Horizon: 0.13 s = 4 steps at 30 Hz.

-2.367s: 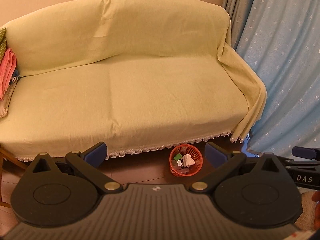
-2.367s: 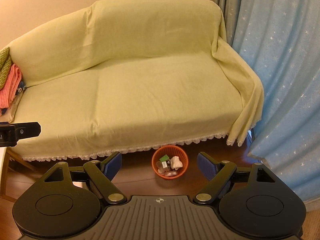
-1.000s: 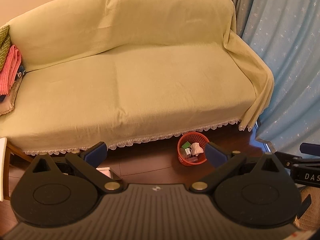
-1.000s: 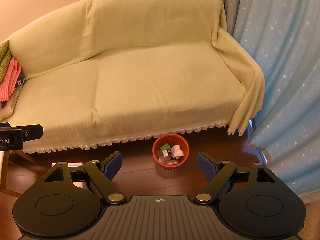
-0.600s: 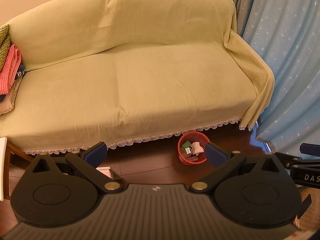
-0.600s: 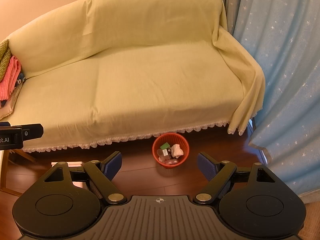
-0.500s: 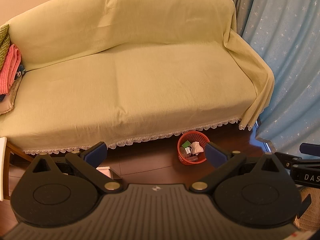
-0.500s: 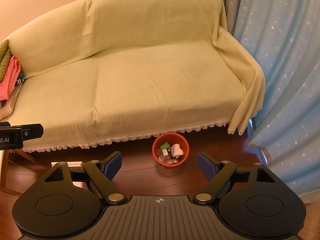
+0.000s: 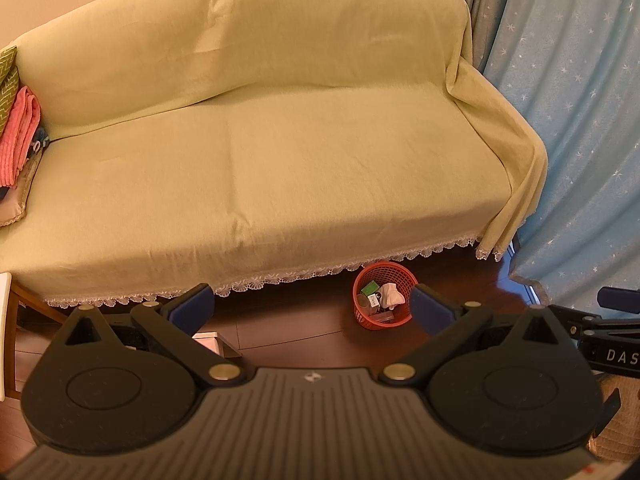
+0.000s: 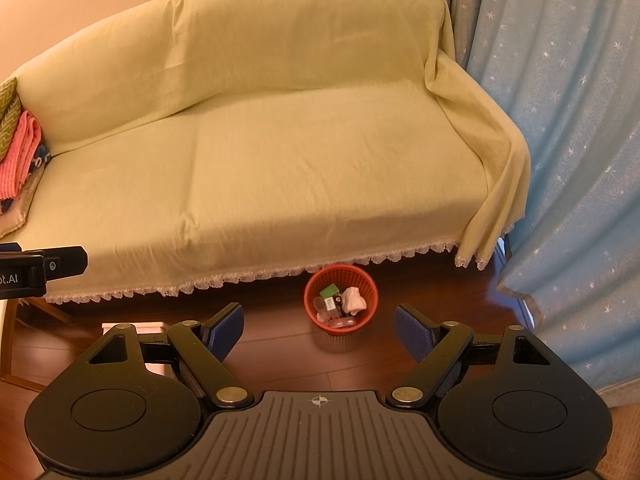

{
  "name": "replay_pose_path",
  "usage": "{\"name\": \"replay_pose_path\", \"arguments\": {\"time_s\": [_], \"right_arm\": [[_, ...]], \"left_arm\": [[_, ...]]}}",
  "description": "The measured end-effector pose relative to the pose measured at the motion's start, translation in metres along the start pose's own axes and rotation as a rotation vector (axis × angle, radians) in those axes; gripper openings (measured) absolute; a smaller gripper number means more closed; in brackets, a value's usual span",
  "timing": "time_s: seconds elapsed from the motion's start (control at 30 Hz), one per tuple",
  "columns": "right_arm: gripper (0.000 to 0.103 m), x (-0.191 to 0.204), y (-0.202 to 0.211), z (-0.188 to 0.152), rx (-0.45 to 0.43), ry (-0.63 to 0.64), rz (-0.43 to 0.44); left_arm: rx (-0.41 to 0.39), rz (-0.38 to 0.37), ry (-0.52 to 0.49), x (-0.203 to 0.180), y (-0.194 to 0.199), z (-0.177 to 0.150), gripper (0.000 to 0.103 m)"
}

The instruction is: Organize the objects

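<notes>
Small round orange plastic mesh basket [image 10: 341, 299] with a green box [image 10: 329, 291] and white crumpled cloth [image 10: 353, 299] stands on the floor at 12 o'clock of the spread, empty right tool [image 10: 319, 328]; left tool [image 9: 312, 306] likewise spread; judged light, flexible, best pinched at the rim.

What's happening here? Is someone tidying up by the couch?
A person holds a two-finger tool in each hand, both aimed down toward the floor in front of a covered sofa. The left tool and right tool are both open and hold nothing. An orange basket on the floor already contains small items, including a green box and something white. Folded pink cloth sits at the sofa's end.
</notes>
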State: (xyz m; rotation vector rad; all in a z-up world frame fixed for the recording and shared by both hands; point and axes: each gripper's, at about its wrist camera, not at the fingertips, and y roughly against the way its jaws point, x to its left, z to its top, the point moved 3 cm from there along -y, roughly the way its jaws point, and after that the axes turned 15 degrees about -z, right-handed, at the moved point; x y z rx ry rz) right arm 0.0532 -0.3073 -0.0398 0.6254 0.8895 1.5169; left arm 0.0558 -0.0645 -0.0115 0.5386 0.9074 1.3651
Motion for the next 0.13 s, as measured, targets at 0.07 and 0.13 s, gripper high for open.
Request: {"name": "replay_pose_path", "arguments": {"time_s": [0.07, 0.13], "right_arm": [[0.080, -0.0010, -0.0009, -0.0019, 0.002, 0.000, 0.000], [0.080, -0.0013, -0.0015, -0.0029, 0.003, 0.000, 0.000]], "left_arm": [[0.000, -0.001, 0.001, -0.0002, -0.0004, 0.0003, 0.102], [-0.011, -0.005, 0.007, 0.0014, 0.0012, -0.0006, 0.102]]}}
